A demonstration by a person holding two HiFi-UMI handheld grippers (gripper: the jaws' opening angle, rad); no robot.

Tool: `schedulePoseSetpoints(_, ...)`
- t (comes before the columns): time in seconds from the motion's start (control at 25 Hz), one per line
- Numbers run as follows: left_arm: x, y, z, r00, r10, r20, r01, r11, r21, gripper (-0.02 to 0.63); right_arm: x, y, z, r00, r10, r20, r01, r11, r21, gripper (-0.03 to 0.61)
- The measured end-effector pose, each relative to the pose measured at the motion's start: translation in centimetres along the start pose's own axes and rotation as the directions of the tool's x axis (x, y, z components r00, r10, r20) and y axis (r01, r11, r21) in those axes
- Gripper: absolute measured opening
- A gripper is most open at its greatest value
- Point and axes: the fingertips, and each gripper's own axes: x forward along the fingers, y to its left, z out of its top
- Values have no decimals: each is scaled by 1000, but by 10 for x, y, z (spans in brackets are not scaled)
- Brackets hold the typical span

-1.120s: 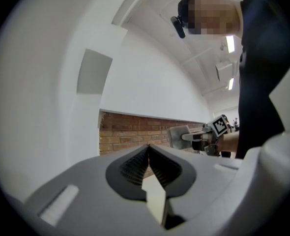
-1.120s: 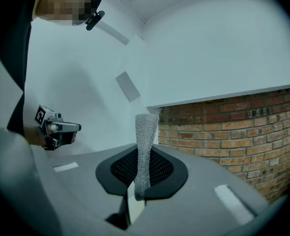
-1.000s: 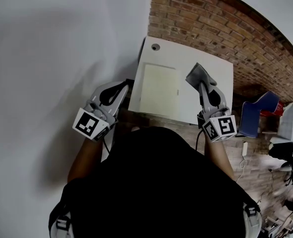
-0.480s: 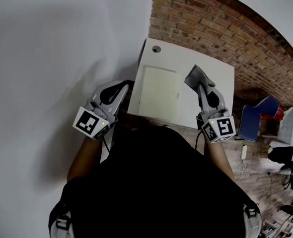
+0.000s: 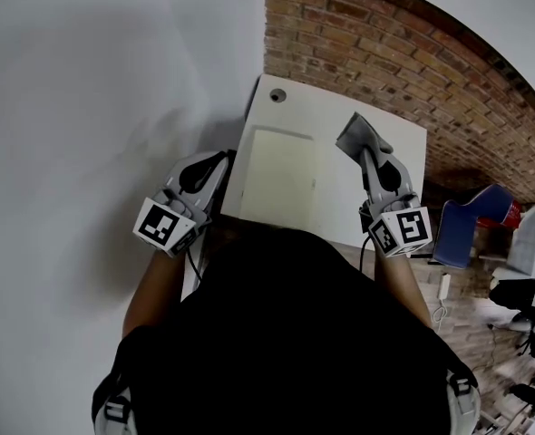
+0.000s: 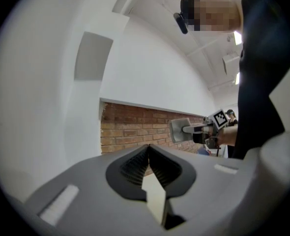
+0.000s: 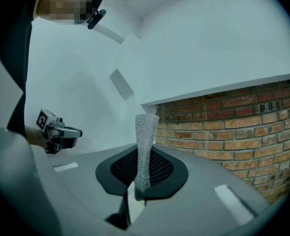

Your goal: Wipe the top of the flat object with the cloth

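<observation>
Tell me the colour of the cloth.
Grey cloth, finely textured; the right gripper view shows it best.

Office: brick wall (image 5: 413, 71), white desk (image 5: 340, 116), blue chair (image 5: 469, 229)

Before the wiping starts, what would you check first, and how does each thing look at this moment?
1. Cloth gripped by the right gripper: ok, jaws shut on it.
2. Left gripper empty: ok, jaws together with nothing between.
3. Flat object lying on the table with its top bare: ok.
4. Cloth over the flat object: not ok, it is off to the object's right.
5. Left gripper out of the wiping path: ok, it is by the table's left edge.
6. Cloth clean: cannot tell.
</observation>
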Motion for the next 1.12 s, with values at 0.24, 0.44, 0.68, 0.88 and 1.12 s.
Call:
schedulePoseSetpoints(0.24,9,5,-4,999,43,-12,-43,999,-8,2,10,-11,-28,999,29,-30,-29,999,24,11)
schedulePoseSetpoints(0.44,7,4,-15,997,58,-41,-58,998,2,2,26,-11,-62,995,53,-89,-50,998,37,11)
schedulePoseSetpoints(0.68,-2,6,-22,995,81,-61,-81,997,5,2,44,4,-104,981,103,-166,-90,993,79,11)
schedulePoseSetpoints(0.88,-11,4,-18,992,98,-77,-99,995,-10,2,62,22,-135,965,147,-216,-125,986,111,11)
schedulePoseSetpoints(1.12,-24,10,-17,988,122,-89,-123,992,-5,2,89,41,-176,939,197,-282,-165,977,135,11)
